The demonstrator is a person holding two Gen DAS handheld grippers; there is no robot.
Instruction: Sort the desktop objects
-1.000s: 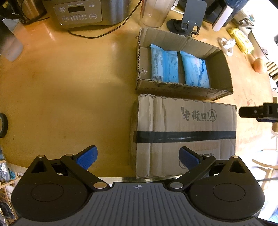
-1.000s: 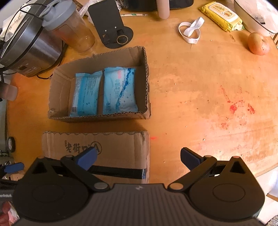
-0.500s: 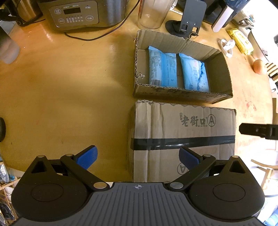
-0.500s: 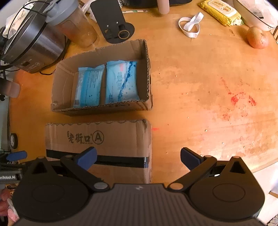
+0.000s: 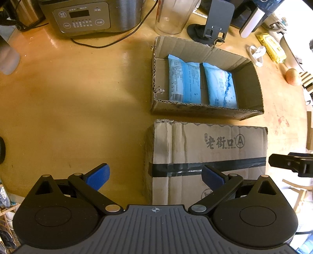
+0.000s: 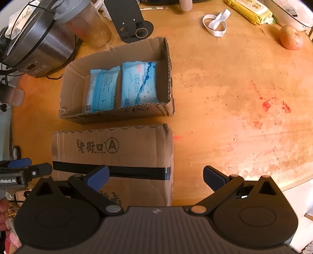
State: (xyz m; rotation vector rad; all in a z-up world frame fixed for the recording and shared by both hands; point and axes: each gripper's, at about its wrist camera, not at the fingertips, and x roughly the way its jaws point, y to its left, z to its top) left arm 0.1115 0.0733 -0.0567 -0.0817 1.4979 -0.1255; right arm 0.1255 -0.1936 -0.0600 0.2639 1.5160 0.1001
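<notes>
Two cardboard boxes sit on the counter (image 6: 225,101): the far open box (image 6: 168,78) holds two blue packets (image 6: 102,88) side by side, the near taped box (image 6: 137,154) is shut. Left tool (image 5: 155,175) and right tool (image 6: 155,176) hang wide open, empty.

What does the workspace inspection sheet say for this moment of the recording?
Surface: wooden table, worn, with red stains.
Job's things: open cardboard box holding two blue packets side by side; taped box closed, just in front of it.
Clutter: cooker, plastic cup, black stand, white band, yellow wipes pack, potato.
Grippers: left gripper and right gripper open, empty.
Cables: black cord from cooker.
Surroundings: nothing clear seen.
</notes>
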